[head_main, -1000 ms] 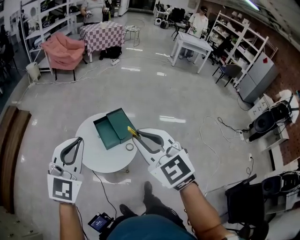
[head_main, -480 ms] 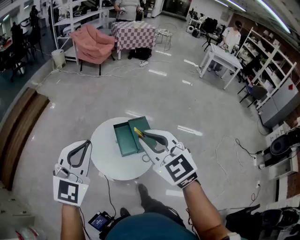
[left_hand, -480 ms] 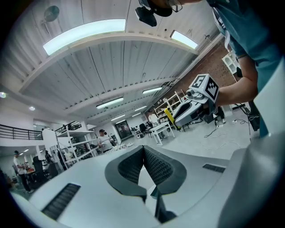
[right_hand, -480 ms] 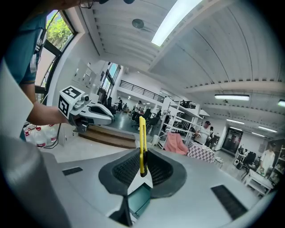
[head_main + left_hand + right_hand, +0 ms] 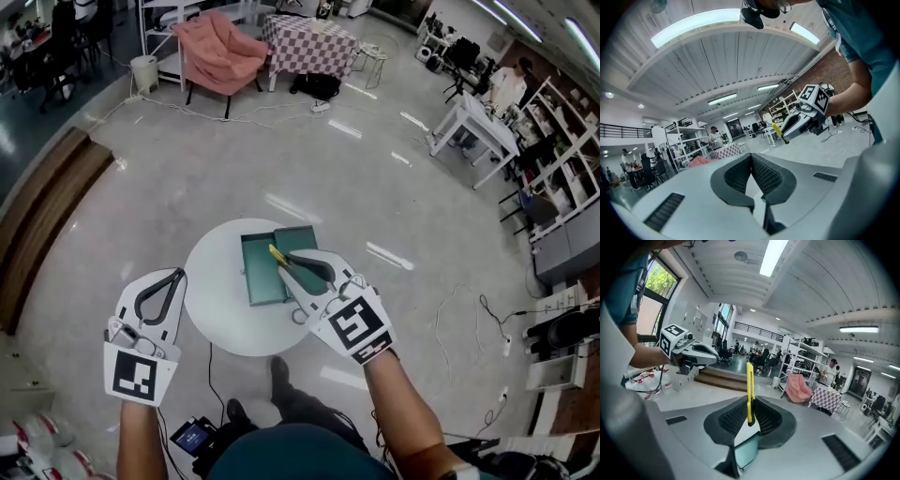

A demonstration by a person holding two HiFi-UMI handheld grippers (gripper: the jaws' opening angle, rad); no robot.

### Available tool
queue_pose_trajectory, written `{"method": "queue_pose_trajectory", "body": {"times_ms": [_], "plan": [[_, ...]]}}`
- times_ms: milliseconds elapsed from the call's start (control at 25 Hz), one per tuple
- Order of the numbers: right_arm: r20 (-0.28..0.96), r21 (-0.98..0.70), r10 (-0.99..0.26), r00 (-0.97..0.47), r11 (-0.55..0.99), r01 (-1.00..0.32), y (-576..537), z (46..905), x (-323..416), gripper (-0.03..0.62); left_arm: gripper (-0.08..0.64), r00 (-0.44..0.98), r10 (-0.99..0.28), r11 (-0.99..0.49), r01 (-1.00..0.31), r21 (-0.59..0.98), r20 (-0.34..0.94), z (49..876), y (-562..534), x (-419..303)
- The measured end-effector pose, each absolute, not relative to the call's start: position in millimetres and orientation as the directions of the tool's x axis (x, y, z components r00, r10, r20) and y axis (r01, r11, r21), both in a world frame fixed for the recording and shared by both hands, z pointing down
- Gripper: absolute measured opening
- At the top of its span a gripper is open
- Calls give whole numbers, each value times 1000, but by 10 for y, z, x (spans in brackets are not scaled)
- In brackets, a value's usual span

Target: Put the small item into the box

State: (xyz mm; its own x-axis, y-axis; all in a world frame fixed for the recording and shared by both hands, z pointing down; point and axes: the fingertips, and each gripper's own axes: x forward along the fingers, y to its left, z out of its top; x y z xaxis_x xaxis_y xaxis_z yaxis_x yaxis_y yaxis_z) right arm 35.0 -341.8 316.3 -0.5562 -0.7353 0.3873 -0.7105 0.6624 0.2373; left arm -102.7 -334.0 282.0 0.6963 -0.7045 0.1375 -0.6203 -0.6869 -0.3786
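Two tongs are showing in the head view, one in each of my hands. My left tongs [image 5: 174, 277] are hanging beside the round white surface [image 5: 217, 300]. My right tongs [image 5: 287, 267] are reaching in over it, gripping one slim yellow item [image 5: 276, 254], whose tip is showing over the one teal box [image 5: 261, 277]. That box is lying open on the surface with its two halves side by side. Around the surface a glossy grey floor [image 5: 309, 178] is spreading out. On it I am counting one pink armchair [image 5: 220, 52], one checked table [image 5: 309, 37] and one white desk [image 5: 469, 117]. One wooden step [image 5: 42, 225] is running along the left.

Looking along the left tongs, I am seeing the two dark pads pressed together with nothing between them. Beyond them my other hand is holding the right tongs up with the yellow item poking from their tip. A long ceiling light [image 5: 708, 26] is glowing overhead.

Looking along the right tongs, I am seeing the pads clamped on the yellow item, which is standing upright between them. A patch of teal is showing below the pads. The left tongs are hanging off to the left, and white shelves [image 5: 801, 357] are standing behind.
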Motion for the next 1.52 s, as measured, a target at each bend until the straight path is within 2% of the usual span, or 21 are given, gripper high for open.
{"method": "queue_pose_trajectory", "body": {"times_ms": [240, 440, 1000, 1520], "plan": [[432, 191, -690, -581, 699, -689, -3840, 3678, 272, 69, 18, 689, -705, -681, -592, -431, 167, 3124, -3691, -1102], [473, 161, -655, -590, 722, -673, -4188, 4060, 217, 69, 18, 632, -746, -666, -693, -278, 212, 3461, -3968, -1239], [573, 70, -575, -584, 745, -664, -4713, 5335, 510, 69, 18, 596, -743, -663, -718, -212, 305, 4394, -4295, -1010], [686, -4, -466, -560, 766, -643, -4975, 6602, 478, 69, 18, 571, -738, -650, -744, -151, 360, 5220, -4503, -1031]]}}
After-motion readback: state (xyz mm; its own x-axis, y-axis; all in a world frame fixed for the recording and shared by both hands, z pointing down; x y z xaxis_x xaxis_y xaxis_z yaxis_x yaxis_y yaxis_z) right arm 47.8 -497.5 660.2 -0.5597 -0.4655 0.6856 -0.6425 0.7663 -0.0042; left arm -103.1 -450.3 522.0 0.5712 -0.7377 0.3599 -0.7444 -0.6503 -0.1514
